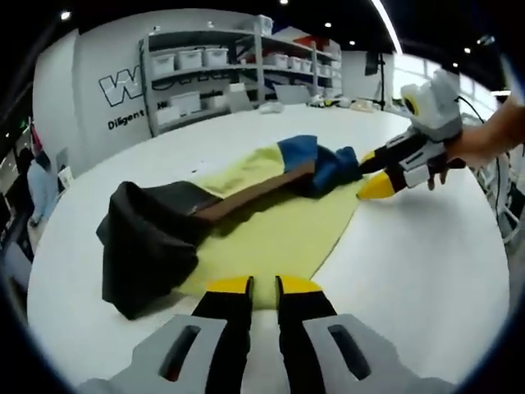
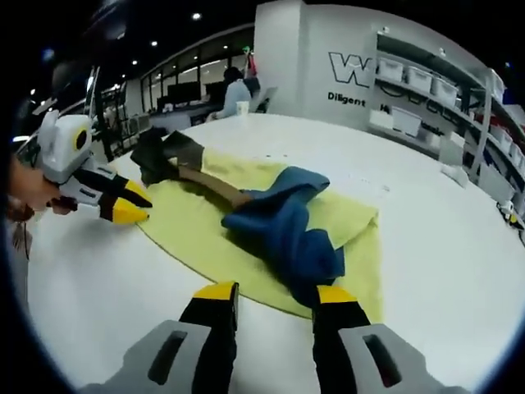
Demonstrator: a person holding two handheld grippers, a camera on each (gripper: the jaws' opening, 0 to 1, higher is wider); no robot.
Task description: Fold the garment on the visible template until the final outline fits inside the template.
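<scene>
A: The yellow template (image 1: 279,234) lies flat on the white surface (image 1: 426,271), and the garment (image 1: 246,193) sits across it in a long bunched strip, not folded inside the outline.

B: One end of the garment is black (image 1: 148,242) and spills off the template's edge onto the surface. The other end is blue (image 2: 287,230), heaped on the template.

A: Left claw (image 1: 264,285) hangs at the template's near edge beside the black end, its yellow-tipped jaws a narrow slit apart, nothing between them.

B: Right claw (image 2: 275,294), in the right gripper view, stands wider, released, at the template's rim with the blue end just beyond its tips. From the left gripper view, a hand (image 1: 480,144) holds it there.

A: In the right gripper view, the left claw sits at the template's edge near the black end. Beyond the template, shelves (image 1: 246,66) with white bins line the wall.
</scene>
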